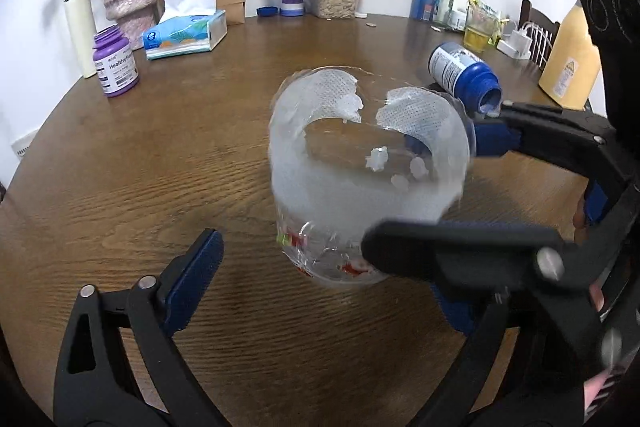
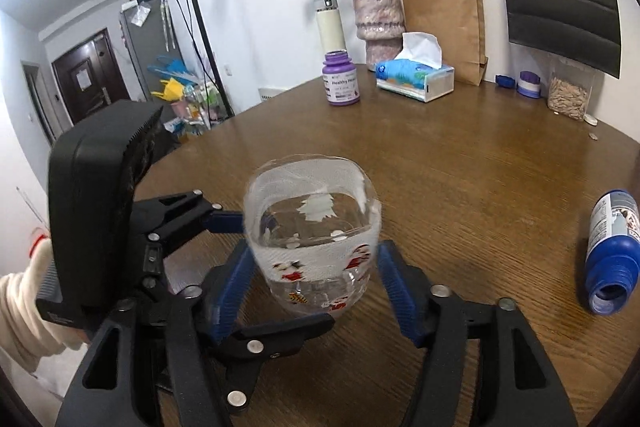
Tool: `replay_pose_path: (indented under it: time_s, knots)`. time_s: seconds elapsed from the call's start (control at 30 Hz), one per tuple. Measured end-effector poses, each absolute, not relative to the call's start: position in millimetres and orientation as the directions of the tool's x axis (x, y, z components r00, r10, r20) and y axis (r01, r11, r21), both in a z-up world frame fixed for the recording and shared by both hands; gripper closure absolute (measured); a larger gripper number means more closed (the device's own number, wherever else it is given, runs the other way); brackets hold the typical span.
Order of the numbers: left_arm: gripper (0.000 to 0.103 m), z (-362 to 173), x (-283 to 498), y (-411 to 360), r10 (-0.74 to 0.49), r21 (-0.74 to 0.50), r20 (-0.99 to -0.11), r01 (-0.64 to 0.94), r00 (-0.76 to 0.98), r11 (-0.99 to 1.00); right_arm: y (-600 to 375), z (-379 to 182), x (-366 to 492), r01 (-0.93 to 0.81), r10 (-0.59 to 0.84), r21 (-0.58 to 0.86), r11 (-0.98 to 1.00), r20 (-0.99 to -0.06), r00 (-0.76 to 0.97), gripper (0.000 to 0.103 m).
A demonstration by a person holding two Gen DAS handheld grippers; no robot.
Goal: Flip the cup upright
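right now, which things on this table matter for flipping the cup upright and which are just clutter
For the job: cup, left claw, right claw.

Lying about: purple bottle, tipped blue bottle, tissue box, flower vase, paper bag, seed jar.

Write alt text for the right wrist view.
A clear glass cup with white frosting and Santa decals is rim up over a round wooden table, between the right gripper's blue pads. The left gripper reaches in from the left.
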State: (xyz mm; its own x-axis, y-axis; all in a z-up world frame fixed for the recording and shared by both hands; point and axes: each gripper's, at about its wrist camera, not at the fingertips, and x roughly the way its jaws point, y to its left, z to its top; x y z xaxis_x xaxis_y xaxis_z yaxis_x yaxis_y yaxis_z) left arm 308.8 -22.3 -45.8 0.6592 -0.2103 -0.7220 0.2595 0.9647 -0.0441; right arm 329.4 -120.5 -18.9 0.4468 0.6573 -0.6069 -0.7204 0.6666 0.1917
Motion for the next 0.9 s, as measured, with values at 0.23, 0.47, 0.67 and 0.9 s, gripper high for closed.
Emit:
replay_pose_path:
  time_s: [0.23,0.47,0.67,0.9]
  knots:
    - [0.001,-43,294,-25,-0.182,0.007,-0.709,0.264,0.682,0.964,-123,-13,321,-0.708,0.651,0.186,0.682,-0.595,0.471,0.023]
    - [0.0,-21,269,-11,-0.188,-0.004,-0.645,0.243,0.74,0.97,-143,13,302,-0.691,0.654,0.177,0.701,-0.545,0.525,0.022]
    - [0.0,9,231,16,-0.148,-0.003,-0.564,0.178,0.812,0.984,-185,34,283,-0.578,0.558,0.135,0.805,-0.503,0.659,0.017]
    - [0.0,37,190,49,0.04,0.027,-0.458,-0.031,0.888,0.999,-220,47,257,-0.458,0.452,0.116,0.882,-0.489,0.746,0.017]
